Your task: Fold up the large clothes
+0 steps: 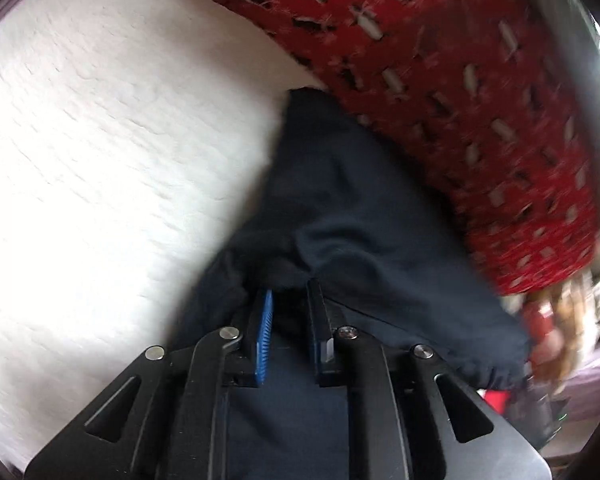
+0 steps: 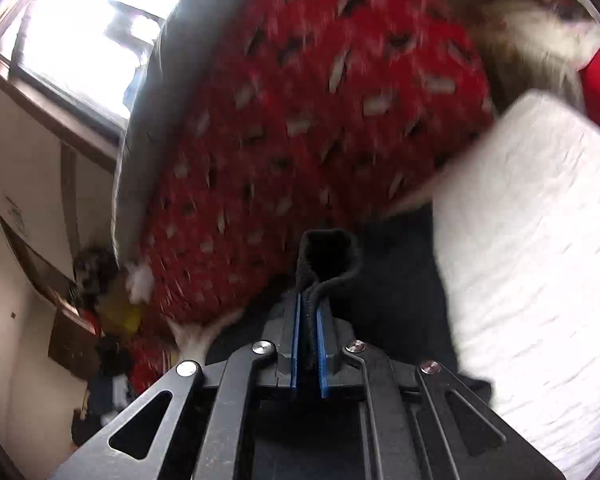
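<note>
In the right wrist view, the right claw was pressed together on a thick folded edge of the dark navy garment, its blue pads squeezing the cloth so that a loop of the hem stood up just past the fingertips. The rest of that garment trailed away beneath and to the right of the claw, lying against the white textured bedcover.

In the left wrist view, the left claw stood with a clear gap between its blue pads, and the dark navy garment bunched over the fingertips; whether any cloth was truly pinched between them could not be told. The garment spread ahead of the claw, with a gathered hem at the right, resting on the white textured bedcover.

Beyond the navy cloth in both views lay a red patterned fabric, blurred, touching the garment's far edge. Farthest off, in the right wrist view, a bright window and cluttered shelves showed at the left.
</note>
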